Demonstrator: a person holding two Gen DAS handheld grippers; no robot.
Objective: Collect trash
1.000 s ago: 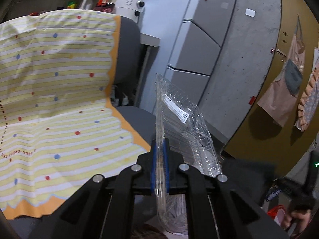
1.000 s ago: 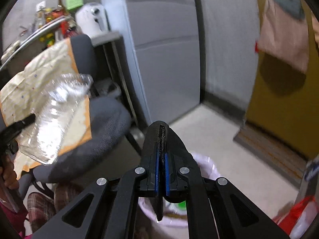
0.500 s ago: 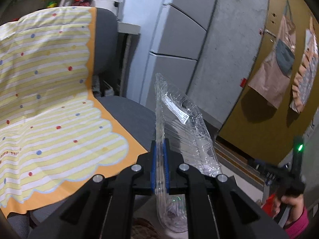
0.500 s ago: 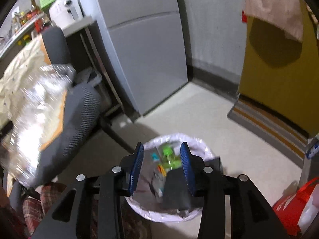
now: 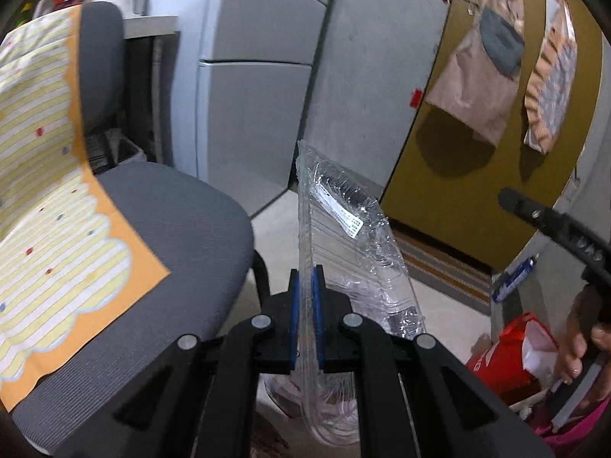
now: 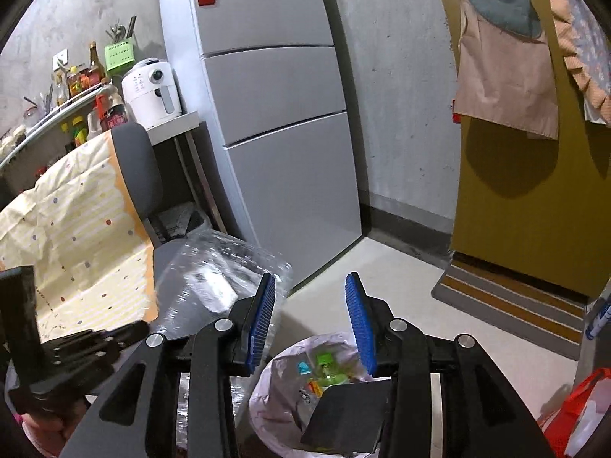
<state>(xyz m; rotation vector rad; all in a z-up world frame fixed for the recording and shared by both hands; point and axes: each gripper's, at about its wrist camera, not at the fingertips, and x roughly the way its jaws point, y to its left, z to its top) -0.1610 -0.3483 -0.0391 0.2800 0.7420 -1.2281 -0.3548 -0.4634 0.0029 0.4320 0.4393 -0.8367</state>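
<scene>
From the left wrist, the left gripper (image 5: 306, 297) has its jaws clamped on the edge of a clear plastic food tray (image 5: 345, 236), held upright in the air beside the grey office chair (image 5: 172, 229).

From the right wrist, the right gripper (image 6: 311, 316) hangs with jaws spread wide and empty above the lined trash bin (image 6: 290, 381), where a black sheet (image 6: 347, 416) leans on bottles; the tray (image 6: 214, 278) is just left.

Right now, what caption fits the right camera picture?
Open right gripper above the trash bin, dark flat piece dropping in.

clear plastic tray (image 6: 214, 282) motion-blurred; trash bin (image 6: 275, 389) partly hidden
</scene>
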